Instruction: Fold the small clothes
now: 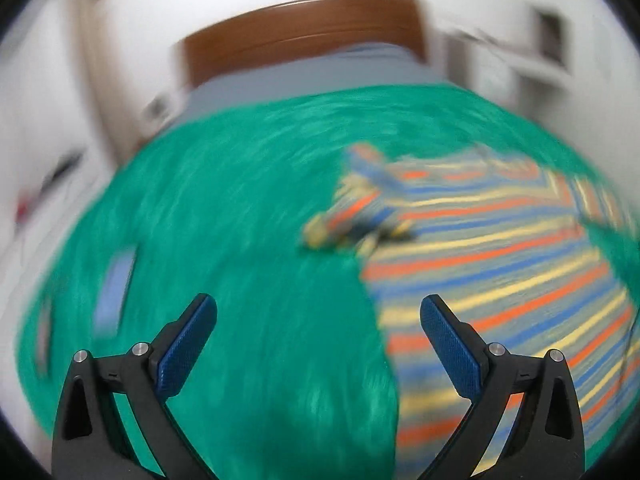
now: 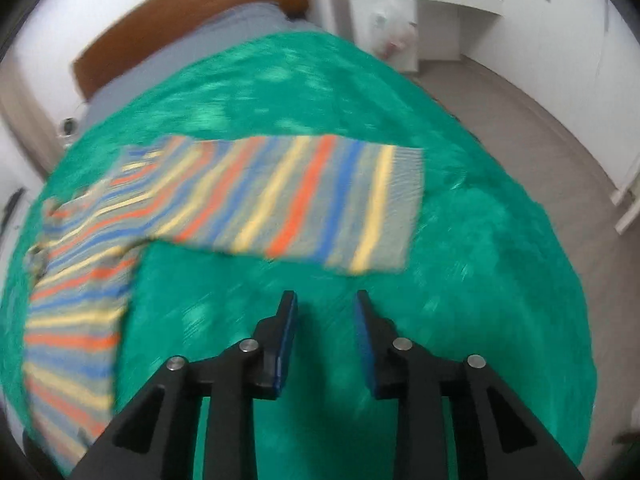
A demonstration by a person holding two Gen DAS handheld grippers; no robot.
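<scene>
A small striped garment (image 1: 500,264) in orange, blue, yellow and grey lies spread on a green fluffy blanket (image 1: 240,220). In the left wrist view it lies to the right, and my left gripper (image 1: 318,312) is wide open and empty above the blanket at the garment's left edge. In the right wrist view the garment (image 2: 280,200) stretches from the left edge to the centre. My right gripper (image 2: 326,300) is open and empty, hovering over the blanket (image 2: 480,280) just in front of the garment's near edge. Both views are motion-blurred.
The blanket covers a bed with a brown wooden headboard (image 1: 304,36) and grey sheet (image 2: 180,56). White furniture (image 2: 420,12) and a plastic bag (image 2: 394,36) stand on the grey floor beyond the bed's right side. White walls surround.
</scene>
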